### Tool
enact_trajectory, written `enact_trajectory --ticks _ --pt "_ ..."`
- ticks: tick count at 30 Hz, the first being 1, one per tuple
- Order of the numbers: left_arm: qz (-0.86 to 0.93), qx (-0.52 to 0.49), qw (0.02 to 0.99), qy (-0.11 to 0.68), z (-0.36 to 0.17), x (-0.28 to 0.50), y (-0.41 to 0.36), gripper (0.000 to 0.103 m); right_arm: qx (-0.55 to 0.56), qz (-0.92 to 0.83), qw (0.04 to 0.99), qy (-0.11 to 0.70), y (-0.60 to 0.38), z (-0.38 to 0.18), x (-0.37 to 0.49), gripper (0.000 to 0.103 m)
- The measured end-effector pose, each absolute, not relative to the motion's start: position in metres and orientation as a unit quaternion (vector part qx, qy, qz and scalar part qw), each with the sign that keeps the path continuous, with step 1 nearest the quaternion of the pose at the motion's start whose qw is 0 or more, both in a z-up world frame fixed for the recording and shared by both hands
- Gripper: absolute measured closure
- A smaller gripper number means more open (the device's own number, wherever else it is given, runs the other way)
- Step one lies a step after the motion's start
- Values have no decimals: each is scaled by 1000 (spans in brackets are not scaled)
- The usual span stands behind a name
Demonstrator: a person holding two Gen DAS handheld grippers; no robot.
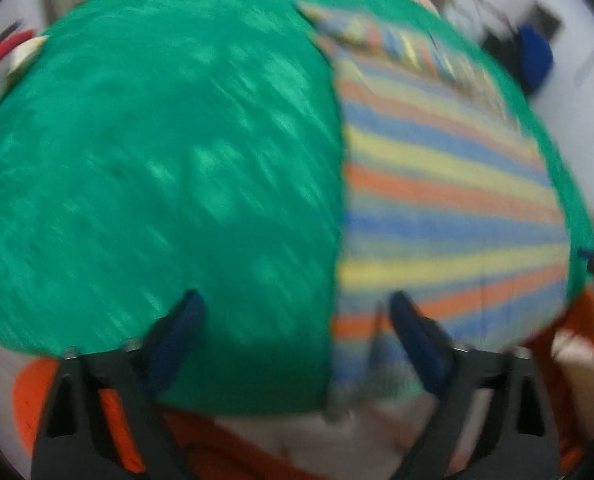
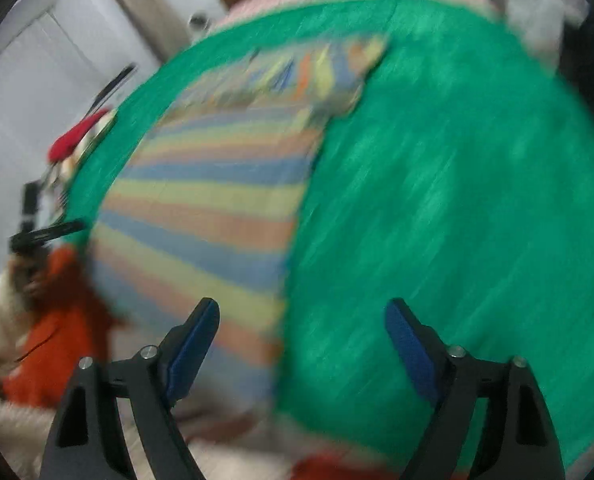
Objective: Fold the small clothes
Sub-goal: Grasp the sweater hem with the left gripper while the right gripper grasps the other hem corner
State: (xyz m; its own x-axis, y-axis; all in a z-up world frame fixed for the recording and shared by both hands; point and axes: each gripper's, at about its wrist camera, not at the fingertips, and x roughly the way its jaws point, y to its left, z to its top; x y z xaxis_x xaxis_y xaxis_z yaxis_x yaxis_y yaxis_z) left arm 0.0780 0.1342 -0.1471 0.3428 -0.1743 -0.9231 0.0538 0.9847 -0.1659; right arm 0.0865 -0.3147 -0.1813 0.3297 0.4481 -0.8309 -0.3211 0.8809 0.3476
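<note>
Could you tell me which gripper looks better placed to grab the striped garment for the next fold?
Left, probably. The left gripper is open with one finger already over the striped garment near its edge. The right gripper is open too.

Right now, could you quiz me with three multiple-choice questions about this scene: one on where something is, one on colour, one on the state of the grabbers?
1. The striped garment lies on:
A. a green cloth
B. a bare wooden floor
C. a metal tray

2. Its stripes are:
A. black and white
B. blue, yellow and orange
C. purple only

3. The right gripper is:
A. shut on the garment
B. open, holding nothing
C. out of view

Answers: 1 A, the green cloth surrounds it. 2 B, those bands show in both views. 3 B, its fingers stand wide apart; the left gripper likewise.
</note>
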Motion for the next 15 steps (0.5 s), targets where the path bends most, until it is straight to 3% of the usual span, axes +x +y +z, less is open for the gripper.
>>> enact_trajectory --ticks 1,2,3,5,6,7,8,9,15 --pt "-77 -37 807 585 -153 75 125 34 64 242 798 548 -309 -191 78 30" --pt "-79 -28 805 588 -154 73 121 34 68 243 790 560 -305 -198 73 39" --pt "-79 -10 806 586 -155 70 115 34 74 242 783 568 -302 -206 68 40" --pt "-82 9 804 589 -156 69 110 49 81 236 783 570 -299 -217 66 46" --pt "-84 11 799 595 -158 69 109 69 89 236 780 572 -297 -223 67 50" --pt "-89 12 792 605 -160 69 108 100 95 240 773 580 -294 -229 68 65" --pt "-98 12 782 615 -162 68 108 98 97 246 762 592 -289 -234 68 93" --pt "-100 16 782 615 -161 67 109 99 94 251 751 603 -286 -237 69 98" --pt "-131 -116 798 576 -118 84 160 100 170 274 761 563 -305 -192 75 98"
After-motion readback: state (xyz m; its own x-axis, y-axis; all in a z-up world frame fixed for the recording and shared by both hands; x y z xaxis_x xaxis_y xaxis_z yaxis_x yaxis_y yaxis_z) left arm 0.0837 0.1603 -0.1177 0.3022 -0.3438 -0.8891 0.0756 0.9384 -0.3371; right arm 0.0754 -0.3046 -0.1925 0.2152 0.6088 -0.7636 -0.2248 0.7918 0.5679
